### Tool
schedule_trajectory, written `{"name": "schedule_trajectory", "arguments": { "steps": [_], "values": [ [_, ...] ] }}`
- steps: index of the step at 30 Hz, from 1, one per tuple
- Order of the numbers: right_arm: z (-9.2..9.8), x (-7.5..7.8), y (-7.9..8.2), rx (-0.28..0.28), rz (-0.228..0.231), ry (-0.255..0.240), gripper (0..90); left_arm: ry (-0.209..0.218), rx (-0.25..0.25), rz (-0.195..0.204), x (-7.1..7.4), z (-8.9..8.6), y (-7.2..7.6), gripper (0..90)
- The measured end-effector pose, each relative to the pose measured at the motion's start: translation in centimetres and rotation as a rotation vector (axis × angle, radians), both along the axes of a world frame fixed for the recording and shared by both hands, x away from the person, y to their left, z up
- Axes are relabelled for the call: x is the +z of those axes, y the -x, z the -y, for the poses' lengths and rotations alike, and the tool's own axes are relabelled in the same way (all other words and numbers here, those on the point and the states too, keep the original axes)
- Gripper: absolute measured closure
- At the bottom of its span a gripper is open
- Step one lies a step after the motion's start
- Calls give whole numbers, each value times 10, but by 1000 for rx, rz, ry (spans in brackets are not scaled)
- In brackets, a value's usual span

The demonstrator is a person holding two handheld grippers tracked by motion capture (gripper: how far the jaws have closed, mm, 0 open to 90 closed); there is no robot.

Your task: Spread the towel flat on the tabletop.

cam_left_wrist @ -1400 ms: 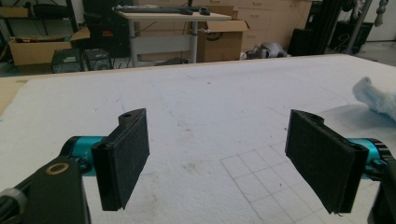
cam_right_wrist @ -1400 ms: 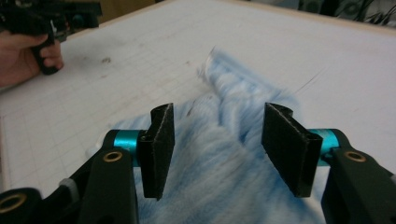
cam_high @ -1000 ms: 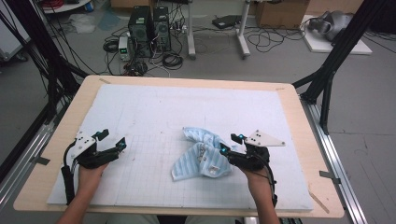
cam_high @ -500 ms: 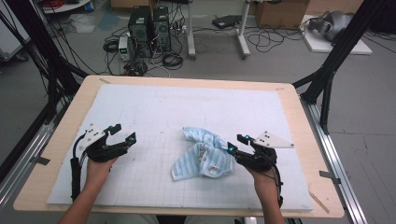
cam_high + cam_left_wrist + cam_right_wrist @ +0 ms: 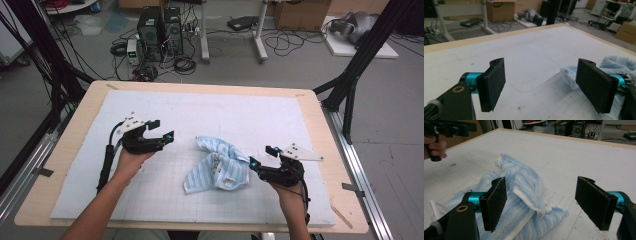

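Left gripper [image 5: 160, 136]: fingers spread wide, empty, poised above the counter [image 5: 70, 150] left of the cloth. One crumpled light-blue towel [image 5: 218, 167] lies mid-counter on the white mat [image 5: 260, 115], unfolded; no handling appears done. Right gripper [image 5: 259, 161]: fingers wide apart, empty, just beside the towel's right edge. Count: two grippers, one towel.

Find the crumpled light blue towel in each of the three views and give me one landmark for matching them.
High view: the light blue towel lies bunched on the white mat, at centre, between the two claws.
Left gripper view: at the right edge, partly behind the right-hand jaw.
Right gripper view: lower left and centre, behind the left-hand jaw.
Shared landmark: the table's pale wooden edge.
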State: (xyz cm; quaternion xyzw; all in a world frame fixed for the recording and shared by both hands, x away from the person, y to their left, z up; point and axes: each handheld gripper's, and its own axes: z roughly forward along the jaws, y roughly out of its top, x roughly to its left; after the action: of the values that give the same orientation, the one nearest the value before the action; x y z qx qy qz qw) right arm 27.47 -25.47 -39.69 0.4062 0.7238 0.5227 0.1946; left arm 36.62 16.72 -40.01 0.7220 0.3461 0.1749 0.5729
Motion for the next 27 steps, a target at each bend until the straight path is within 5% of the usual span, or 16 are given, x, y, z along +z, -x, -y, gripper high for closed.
{"name": "schedule_trajectory", "arguments": {
  "steps": [6, 14, 16, 19, 21, 27],
  "values": [
    [5, -1, 0, -13, -12, -17, 252, -28, -76, -77, -12, 40, -18, 288],
    [6, -4, 2, -6, -38, -16, 254, -99, -113, -177, -29, 80, -28, 289],
    [6, -4, 3, -1, -35, -14, 254, -97, -122, -214, -34, 84, -30, 393],
    [4, -4, 4, 6, -41, -13, 259, -103, -144, -251, -36, 83, -30, 715],
    [3, -4, 3, 13, -39, -11, 272, -108, -129, -232, -33, 80, -29, 843],
    [-4, -5, -4, 19, -42, -14, 288, -71, -64, -153, -13, 54, -29, 851]
  ]
}}
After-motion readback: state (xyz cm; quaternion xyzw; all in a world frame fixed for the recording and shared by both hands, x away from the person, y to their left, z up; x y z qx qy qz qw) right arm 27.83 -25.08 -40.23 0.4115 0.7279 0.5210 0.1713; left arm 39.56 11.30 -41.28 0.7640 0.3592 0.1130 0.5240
